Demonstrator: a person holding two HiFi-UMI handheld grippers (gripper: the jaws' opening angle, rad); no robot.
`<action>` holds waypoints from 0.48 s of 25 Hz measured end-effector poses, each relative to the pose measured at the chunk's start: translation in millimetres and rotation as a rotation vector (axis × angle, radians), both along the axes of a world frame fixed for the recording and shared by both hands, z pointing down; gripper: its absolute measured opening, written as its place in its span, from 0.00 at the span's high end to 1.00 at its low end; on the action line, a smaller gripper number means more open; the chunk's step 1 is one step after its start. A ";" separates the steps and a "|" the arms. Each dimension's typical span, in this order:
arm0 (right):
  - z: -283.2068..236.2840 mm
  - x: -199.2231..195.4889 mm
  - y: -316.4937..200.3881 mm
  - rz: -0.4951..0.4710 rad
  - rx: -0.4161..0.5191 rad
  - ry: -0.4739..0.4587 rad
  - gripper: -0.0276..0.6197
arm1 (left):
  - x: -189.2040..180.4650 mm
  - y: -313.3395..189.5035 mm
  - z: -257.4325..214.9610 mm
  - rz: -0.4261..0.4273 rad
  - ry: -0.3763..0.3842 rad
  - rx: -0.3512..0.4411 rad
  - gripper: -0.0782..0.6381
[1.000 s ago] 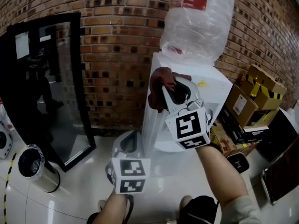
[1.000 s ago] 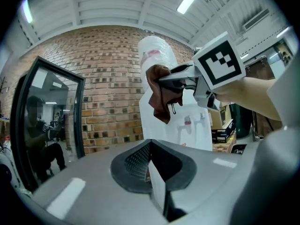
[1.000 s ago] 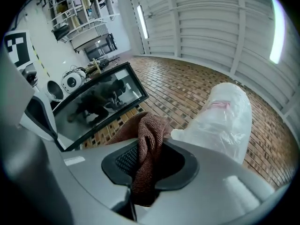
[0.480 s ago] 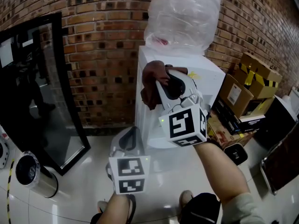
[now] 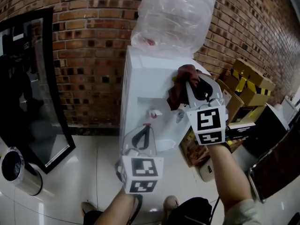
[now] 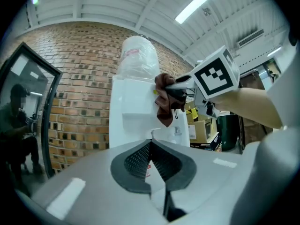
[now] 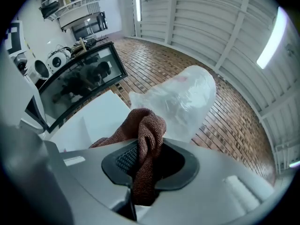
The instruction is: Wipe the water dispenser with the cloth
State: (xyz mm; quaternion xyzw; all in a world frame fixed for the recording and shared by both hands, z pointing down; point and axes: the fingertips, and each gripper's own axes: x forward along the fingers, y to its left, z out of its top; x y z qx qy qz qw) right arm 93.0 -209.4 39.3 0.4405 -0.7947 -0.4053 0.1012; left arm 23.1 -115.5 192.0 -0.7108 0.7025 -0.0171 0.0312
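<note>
The white water dispenser [image 5: 140, 78] stands against the brick wall, with a plastic-wrapped bottle [image 5: 173, 13] on top. My right gripper [image 5: 187, 81] is shut on a bunched brown cloth [image 5: 178, 86], held against the dispenser's upper right corner. In the right gripper view the cloth [image 7: 147, 125] hangs through the jaws, with the bottle [image 7: 183, 97] just beyond. My left gripper [image 5: 143, 137] is low in front of the dispenser, below the taps [image 5: 153, 112], shut and empty. The left gripper view shows its jaws [image 6: 151, 142] meeting at the tip, and the cloth [image 6: 164, 102] higher up against the dispenser [image 6: 133, 107].
A black-framed glass door [image 5: 28, 78] leans at the left, with a steel bin [image 5: 16, 170] on the floor beside it. Cardboard boxes [image 5: 248, 86] and dark equipment [image 5: 262, 135] crowd the floor to the dispenser's right. White tiled floor lies in front.
The right gripper has carried the cloth across the dispenser, from its left front edge to its upper right corner. The left gripper has moved right and closer to the dispenser's front.
</note>
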 end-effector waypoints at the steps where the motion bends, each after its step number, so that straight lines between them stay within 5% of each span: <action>1: 0.5 10.6 -5.8 0.014 -0.009 -0.007 0.81 | 7.1 -4.0 0.4 0.010 0.000 0.001 0.89; 12: 4.7 81.3 -44.1 0.089 -0.034 -0.033 0.81 | 70.0 -42.9 17.6 0.091 -0.012 -0.020 0.89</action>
